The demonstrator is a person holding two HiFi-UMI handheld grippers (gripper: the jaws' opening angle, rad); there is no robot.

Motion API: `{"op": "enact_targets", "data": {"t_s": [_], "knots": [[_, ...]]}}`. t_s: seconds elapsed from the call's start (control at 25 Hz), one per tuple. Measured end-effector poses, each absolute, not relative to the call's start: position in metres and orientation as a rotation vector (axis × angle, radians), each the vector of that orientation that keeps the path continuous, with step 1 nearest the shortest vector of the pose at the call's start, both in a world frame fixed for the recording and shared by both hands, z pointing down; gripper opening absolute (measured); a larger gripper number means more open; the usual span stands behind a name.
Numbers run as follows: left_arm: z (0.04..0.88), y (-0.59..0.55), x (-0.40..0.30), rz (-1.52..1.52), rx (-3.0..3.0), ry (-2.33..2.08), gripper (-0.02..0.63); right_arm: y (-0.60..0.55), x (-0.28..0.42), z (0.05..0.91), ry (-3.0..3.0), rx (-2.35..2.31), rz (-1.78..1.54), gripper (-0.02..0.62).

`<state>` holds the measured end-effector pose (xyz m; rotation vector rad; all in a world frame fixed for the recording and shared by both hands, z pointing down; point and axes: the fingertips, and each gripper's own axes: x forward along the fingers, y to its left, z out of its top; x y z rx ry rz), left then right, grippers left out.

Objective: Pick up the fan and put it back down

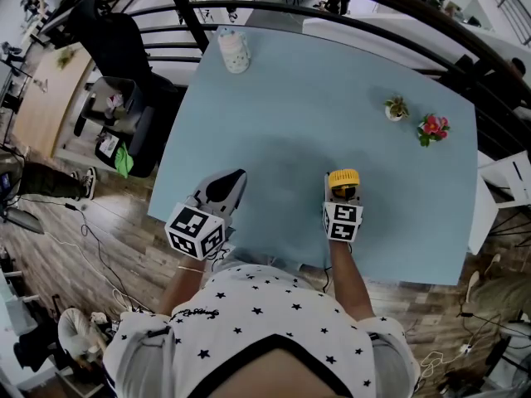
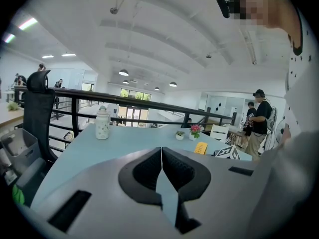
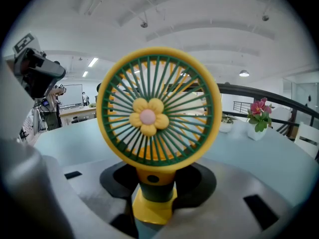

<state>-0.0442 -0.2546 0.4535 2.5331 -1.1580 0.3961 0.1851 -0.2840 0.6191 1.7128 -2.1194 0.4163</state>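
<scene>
Gripping the fan [image 3: 158,108] by its stem: right fingers [image 3: 198,182]. Left fingers [image 2: 148,172] closed, empty. Hazard: fan toppling on the bench [image 1: 290,123] if released tilted.

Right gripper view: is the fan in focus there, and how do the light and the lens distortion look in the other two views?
Right gripper view: the fan is close and sharp, the background softer, the corners black. Left gripper view: fisheye bends the railing, and the ceiling lamps glare a little. Head view: soft even light, a faint shadow on the table, curved edges.
</scene>
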Motion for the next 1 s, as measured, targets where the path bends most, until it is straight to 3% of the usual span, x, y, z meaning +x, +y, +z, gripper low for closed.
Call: {"op": "enact_targets", "data": {"t_s": [0.16,0.44,0.88,1.0], "knots": [[0.453,-0.251,-0.043,0.392,2.538,-1.156,0.029,-0.277,0.187,0.624,-2.107,1.716,0.441,0.219],[0.458,-0.246,-0.036,0.393,2.554,-1.12,0.029,-0.259,0.182,0.624,-2.123,1.715,0.493,0.244],[0.458,-0.225,-0.002,0.388,2.615,-1.008,0.029,-0.214,0.204,0.595,-2.155,1.854,0.566,0.249],[0.457,-0.218,0.012,0.389,2.628,-0.989,0.029,-0.201,0.218,0.576,-2.19,1.9,0.556,0.216]]}}
